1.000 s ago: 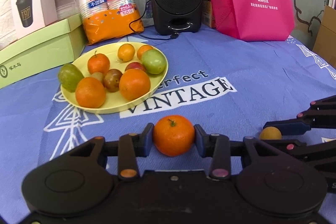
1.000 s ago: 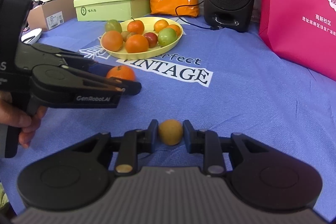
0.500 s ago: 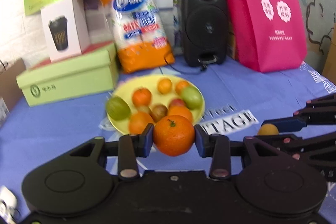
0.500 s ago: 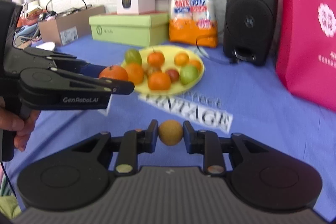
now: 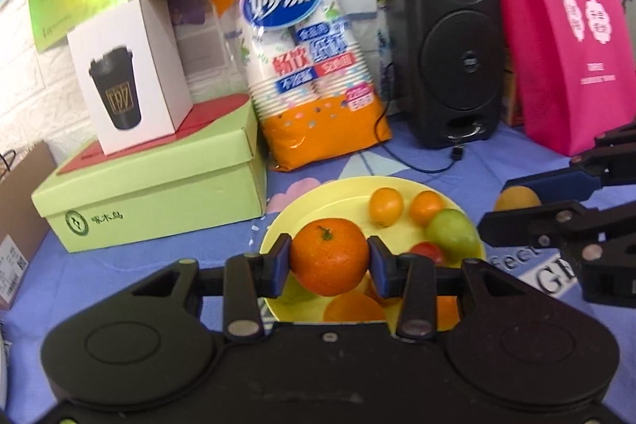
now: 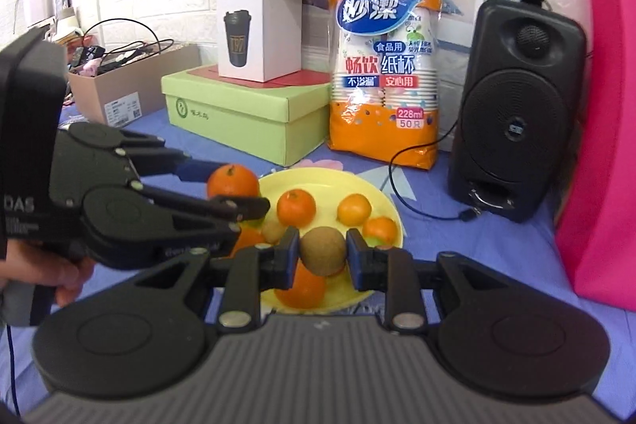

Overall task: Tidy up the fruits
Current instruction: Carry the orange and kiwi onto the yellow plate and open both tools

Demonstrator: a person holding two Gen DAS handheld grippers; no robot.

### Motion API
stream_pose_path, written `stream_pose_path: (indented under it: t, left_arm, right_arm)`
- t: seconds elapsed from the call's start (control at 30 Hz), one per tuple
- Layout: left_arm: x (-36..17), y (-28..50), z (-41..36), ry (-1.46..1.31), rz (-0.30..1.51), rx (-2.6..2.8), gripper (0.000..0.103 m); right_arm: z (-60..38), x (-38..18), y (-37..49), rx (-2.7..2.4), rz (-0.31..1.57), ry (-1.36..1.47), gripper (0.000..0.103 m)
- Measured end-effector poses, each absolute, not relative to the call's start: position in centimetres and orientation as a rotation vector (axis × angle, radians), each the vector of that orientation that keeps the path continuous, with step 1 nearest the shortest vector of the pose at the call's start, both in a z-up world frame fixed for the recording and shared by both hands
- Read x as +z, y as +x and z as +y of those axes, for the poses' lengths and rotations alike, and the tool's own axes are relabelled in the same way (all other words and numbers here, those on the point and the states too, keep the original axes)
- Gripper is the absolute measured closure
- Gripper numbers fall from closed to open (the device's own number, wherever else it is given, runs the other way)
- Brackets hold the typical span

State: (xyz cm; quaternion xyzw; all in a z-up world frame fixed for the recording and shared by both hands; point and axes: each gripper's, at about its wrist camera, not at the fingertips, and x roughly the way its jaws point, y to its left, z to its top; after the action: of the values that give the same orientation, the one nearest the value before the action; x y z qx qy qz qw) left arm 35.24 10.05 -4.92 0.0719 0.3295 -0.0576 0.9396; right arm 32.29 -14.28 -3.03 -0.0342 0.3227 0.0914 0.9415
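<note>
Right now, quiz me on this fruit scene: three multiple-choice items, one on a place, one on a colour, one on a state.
1. Where does the white box stand?
A. on the green box
B. on the speaker
C. on the plate

2. What colour is the plate?
A. red
B. yellow
C. black

3. What is the left gripper doing?
A. hanging open and empty
B. clamping a paper cup
C. gripping an orange

Answers: 1 A, the white box sits on the green box's lid. 2 B, the plate's bare rim is yellow. 3 C, both pads press the orange's sides, above the plate.
</note>
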Motion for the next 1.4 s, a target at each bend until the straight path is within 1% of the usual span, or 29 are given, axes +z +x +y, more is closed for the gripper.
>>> stream_pose_path:
  t: [0.2, 0.4, 1.4]
  left_arm:
    - [-6.6, 37.4, 10.5, 0.142, 0.705, -0.091, 0.062]
    - [-7.0, 38.2, 10.7, 0.151, 0.701, -0.072, 0.062]
    - [-6.9, 37.7, 10.8, 0.148, 0.697, -0.089, 0.062]
  right_arm:
    - [-13.6, -5.2, 36.8, 0.171, 0.707, -0.091, 0.078]
    - [-13.5, -6.8, 39.4, 0.156, 0.731, -0.095, 0.078]
    - [-13.5, -8.2, 41.3, 0.166, 0.753, -0.096, 0.078]
